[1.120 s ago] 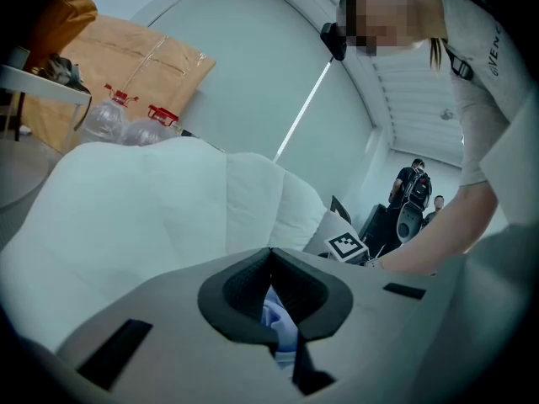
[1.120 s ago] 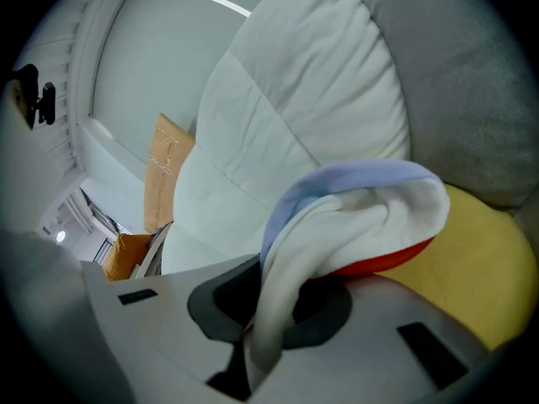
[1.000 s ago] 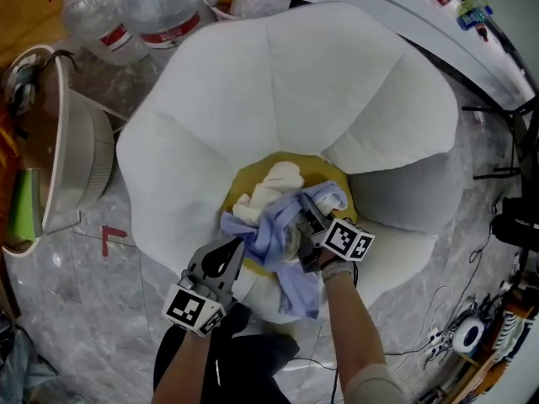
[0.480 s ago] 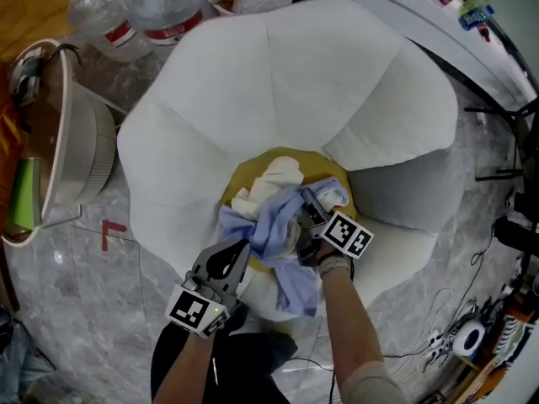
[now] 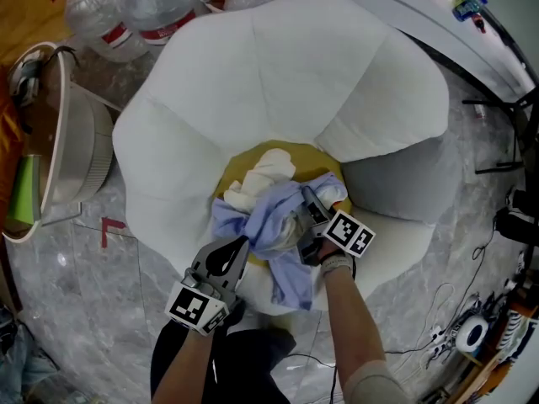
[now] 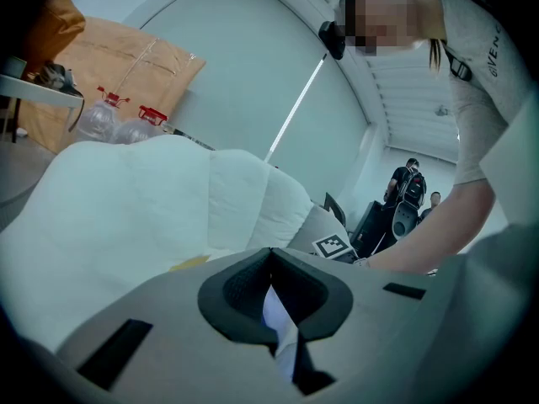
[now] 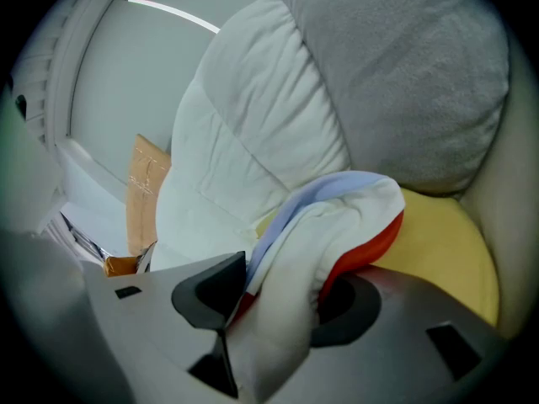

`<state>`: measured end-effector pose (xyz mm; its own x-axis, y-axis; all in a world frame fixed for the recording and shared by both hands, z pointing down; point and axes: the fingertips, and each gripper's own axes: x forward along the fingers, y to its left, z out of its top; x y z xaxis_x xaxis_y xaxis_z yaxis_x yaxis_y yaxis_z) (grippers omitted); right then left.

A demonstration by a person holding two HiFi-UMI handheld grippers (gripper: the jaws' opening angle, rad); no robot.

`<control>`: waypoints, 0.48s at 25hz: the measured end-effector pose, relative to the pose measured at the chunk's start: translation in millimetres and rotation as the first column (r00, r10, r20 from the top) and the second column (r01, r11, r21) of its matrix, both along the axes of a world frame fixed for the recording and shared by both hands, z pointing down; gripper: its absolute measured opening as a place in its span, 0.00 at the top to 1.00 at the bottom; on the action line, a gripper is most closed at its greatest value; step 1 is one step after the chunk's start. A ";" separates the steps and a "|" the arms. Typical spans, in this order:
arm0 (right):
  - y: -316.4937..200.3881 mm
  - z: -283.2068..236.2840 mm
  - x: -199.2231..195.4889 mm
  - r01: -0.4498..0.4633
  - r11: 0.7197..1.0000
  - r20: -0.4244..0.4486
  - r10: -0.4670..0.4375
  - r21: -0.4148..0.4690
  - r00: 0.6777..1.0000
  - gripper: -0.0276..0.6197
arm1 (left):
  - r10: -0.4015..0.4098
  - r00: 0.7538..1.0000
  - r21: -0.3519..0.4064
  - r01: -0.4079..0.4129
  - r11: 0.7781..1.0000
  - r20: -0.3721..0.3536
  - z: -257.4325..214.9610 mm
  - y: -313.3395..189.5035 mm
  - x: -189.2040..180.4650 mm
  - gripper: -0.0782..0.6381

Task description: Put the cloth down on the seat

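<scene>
A light blue cloth (image 5: 271, 225) lies bunched over the yellow seat (image 5: 318, 160) of a white petal-shaped chair (image 5: 295, 74), with one end hanging over the front edge. A cream cloth (image 5: 263, 173) lies beside it on the seat. My left gripper (image 5: 238, 244) is at the cloth's left edge. In the left gripper view my left gripper (image 6: 274, 297) is shut on a thin fold of the blue cloth (image 6: 278, 316). My right gripper (image 5: 305, 215) is at the cloth's right side. Its jaws are opening, and a roll of blue, white and red cloth (image 7: 328, 217) lies loose between them.
A grey cushion (image 5: 392, 183) fills the chair's right side. Large plastic bottles (image 5: 143, 11) stand behind the chair. A round white stand (image 5: 76, 150) is on the left, on the marble floor. Cables (image 5: 472, 326) trail at the right. People (image 6: 413, 188) stand far off.
The right gripper's jaws have spread apart around the cloth. The blue cloth has sagged and spread a little to the left on the seat. Both grippers stay close to where they were.
</scene>
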<state>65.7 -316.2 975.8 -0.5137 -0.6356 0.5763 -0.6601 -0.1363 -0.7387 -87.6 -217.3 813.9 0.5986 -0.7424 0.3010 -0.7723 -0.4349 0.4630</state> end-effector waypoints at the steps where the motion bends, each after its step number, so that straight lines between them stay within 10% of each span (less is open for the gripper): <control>1: 1.3 -1.0 2.9 -0.005 1.000 0.000 0.005 -0.002 1.000 0.62 | 0.004 1.000 -0.002 -0.004 1.000 0.002 -0.6 1.8 2.3 0.87; 12: 25.7 -10.0 33.2 -0.047 0.997 0.005 0.047 -0.061 0.999 0.56 | 0.018 1.000 -0.025 -0.018 1.000 0.008 -16.6 21.6 19.6 0.87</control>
<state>98.9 -290.5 965.8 -0.4878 -0.6230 0.6115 -0.6471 -0.2121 -0.7323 -68.0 -195.7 797.2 0.6088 -0.7238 0.3247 -0.7686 -0.4369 0.4674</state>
